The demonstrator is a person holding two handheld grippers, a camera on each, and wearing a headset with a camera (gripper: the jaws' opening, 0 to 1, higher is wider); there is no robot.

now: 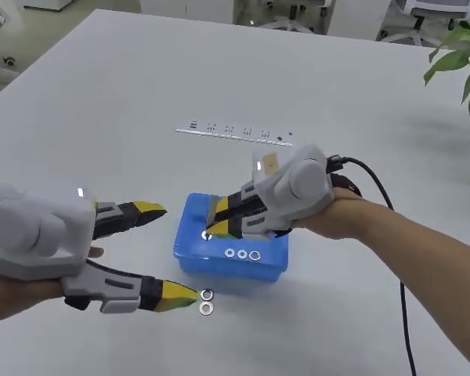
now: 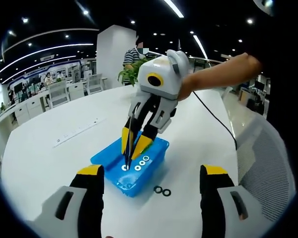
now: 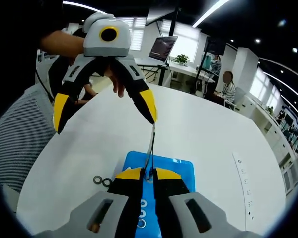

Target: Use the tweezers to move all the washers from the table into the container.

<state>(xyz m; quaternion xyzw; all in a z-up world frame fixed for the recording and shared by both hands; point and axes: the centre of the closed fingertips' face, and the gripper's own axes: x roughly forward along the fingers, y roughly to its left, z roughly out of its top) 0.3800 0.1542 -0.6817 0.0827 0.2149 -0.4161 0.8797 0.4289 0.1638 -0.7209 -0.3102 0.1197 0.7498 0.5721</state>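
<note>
A blue container (image 1: 189,210) sits on the white table with several washers (image 1: 242,254) in it. Two more washers (image 1: 206,301) lie on the table just in front of the container. My right gripper (image 1: 218,218) is shut on thin tweezers (image 3: 150,146), whose tips reach down into the container's left end by a washer (image 2: 124,167). My left gripper (image 1: 163,252) hovers open left of the container, and its lower jaw tip is close to the two loose washers (image 2: 162,191). In the right gripper view, the left gripper (image 3: 105,111) spreads wide above the container (image 3: 181,171).
A white power strip (image 1: 235,131) lies on the table beyond the container. A black cable (image 1: 392,235) trails from my right gripper along the arm. Green plant leaves (image 1: 462,55) hang at the far right. Office chairs stand past the table's far edge.
</note>
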